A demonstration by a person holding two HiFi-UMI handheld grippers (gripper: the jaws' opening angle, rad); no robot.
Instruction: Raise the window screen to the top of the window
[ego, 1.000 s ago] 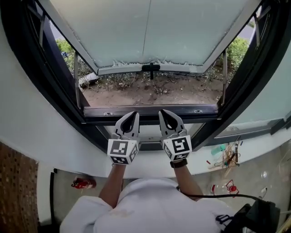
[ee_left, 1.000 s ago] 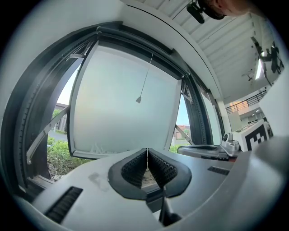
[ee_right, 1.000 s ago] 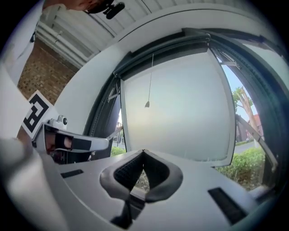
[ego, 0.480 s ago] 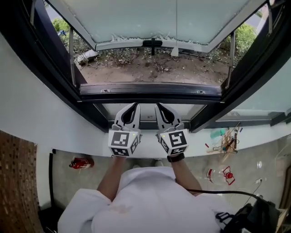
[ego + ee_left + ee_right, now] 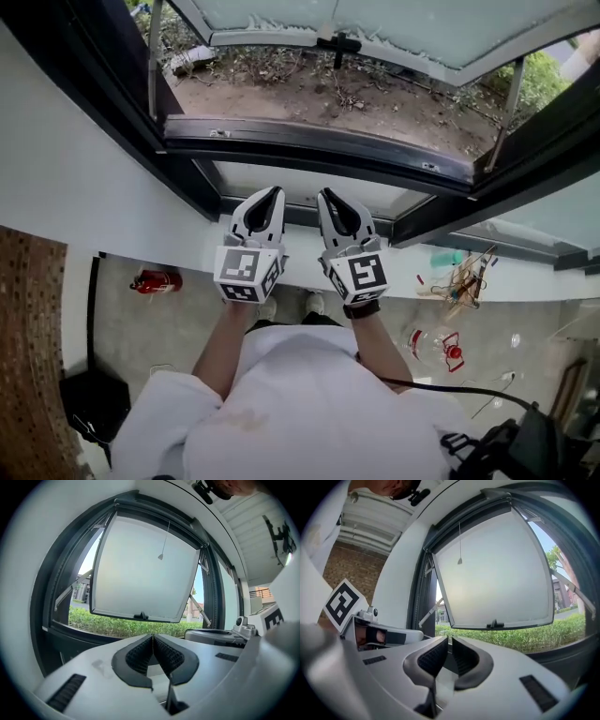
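The left gripper [image 5: 269,197] and right gripper [image 5: 327,197], at frame centre, are dropping away from the window frame [image 5: 309,150]. Both are closed and empty. The raising is probably finishing.

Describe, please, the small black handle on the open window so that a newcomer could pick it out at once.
Find the large pale sash, tilted outward from the dark window frame. Along its bottom rail, at the middle, sits the black handle. It is the only dark fitting on that light rail, well below the thin cord pull hanging before the sash.
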